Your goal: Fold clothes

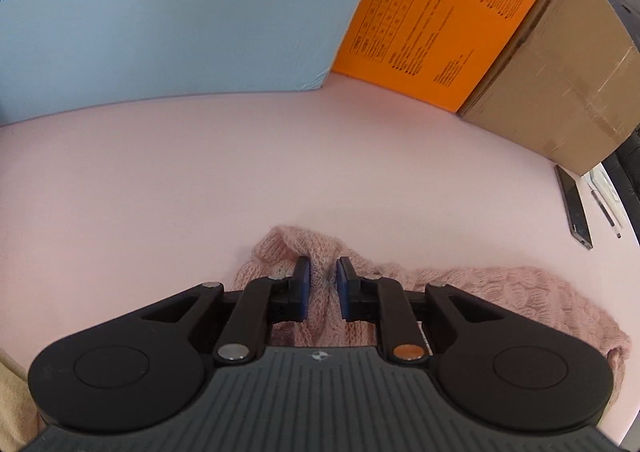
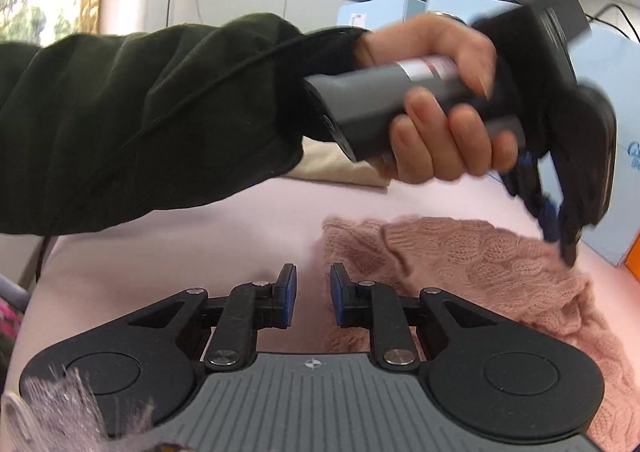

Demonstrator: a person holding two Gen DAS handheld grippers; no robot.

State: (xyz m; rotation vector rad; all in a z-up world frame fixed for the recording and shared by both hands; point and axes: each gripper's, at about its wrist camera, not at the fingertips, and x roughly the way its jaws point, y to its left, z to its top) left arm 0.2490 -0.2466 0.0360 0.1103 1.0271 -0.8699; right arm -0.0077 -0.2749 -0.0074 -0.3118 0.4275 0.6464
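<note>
Left wrist view: the left gripper [image 1: 323, 272] points down at a pink knit sweater [image 1: 492, 292] lying on a pale pink table [image 1: 200, 179]. A raised fold of the knit sits between the blue pads [image 1: 305, 280]. The jaws stand narrowly apart, and whether they pinch the fold cannot be told. The rest of the sweater spreads to the right and under the gripper. Behind the table stand a light blue box [image 1: 168, 23], an orange box [image 1: 448, 11] and a brown carton [image 1: 560, 71]. A dark flat device [image 1: 576, 207] lies at the table's right edge.

Right wrist view: the right gripper [image 2: 313, 280] hovers over bare table [image 2: 180, 244], jaws parted with nothing between them. The sweater [image 2: 500, 264] lies just to its right. A hand [image 2: 440, 103] in a dark green sleeve [image 2: 140, 123] holds the left gripper [image 2: 560, 228], whose blurred tips touch the sweater's far edge. A beige cloth [image 2: 336, 167] lies beyond on the table.
</note>
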